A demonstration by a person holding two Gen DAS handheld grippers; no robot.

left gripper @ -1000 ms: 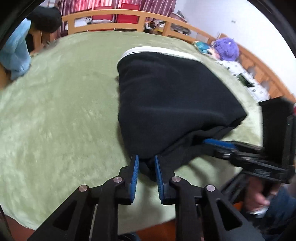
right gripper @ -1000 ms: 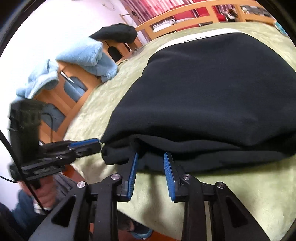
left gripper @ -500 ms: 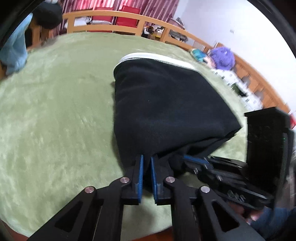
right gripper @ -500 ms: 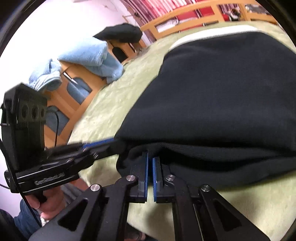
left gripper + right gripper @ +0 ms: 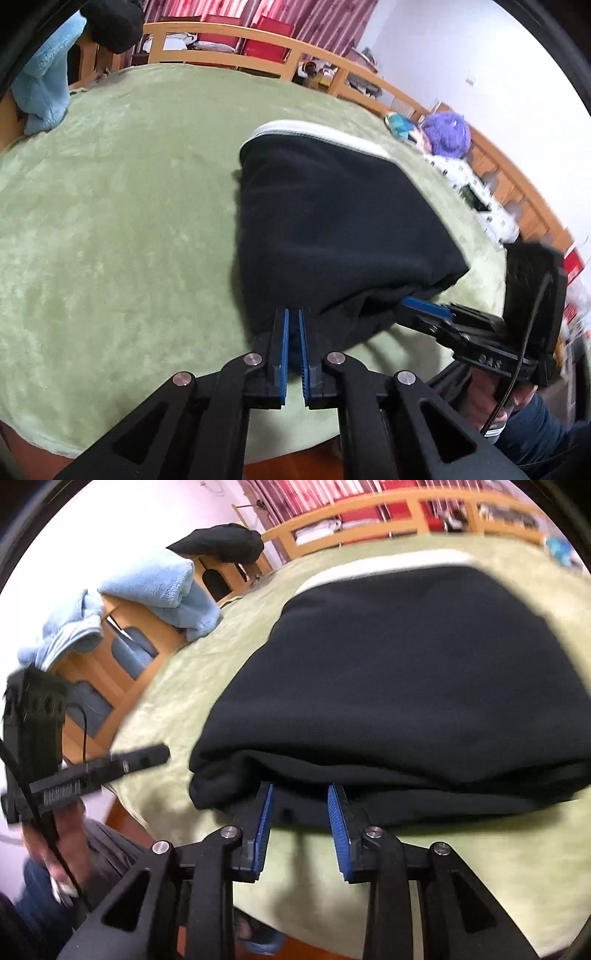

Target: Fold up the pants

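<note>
The black pants [image 5: 332,229] lie folded on the green blanket, white waistband [image 5: 321,134] at the far end. My left gripper [image 5: 293,312] is shut at the pants' near left corner, with dark cloth between its pads. In the blurred right wrist view, the left gripper [image 5: 162,753] shows close beside that corner. My right gripper [image 5: 300,788] stands at the near folded edge of the pants [image 5: 406,664]. Its jaws are opening; the lower cloth layer lies between the tips, and the pads do not press on it. The right gripper [image 5: 410,302] reaches under the fold.
The green blanket [image 5: 110,221] covers a bed framed by a wooden rail [image 5: 221,33]. A light blue towel [image 5: 159,587] and a black garment [image 5: 221,544] hang on the left rail. A purple plush [image 5: 447,133] lies at the far right. A person's hand [image 5: 484,402] holds the right gripper's handle.
My left gripper closed on the pants' near corner and stayed shut. My right gripper shut at the folded edge half a second ago and has since spread apart, shifting a little.
</note>
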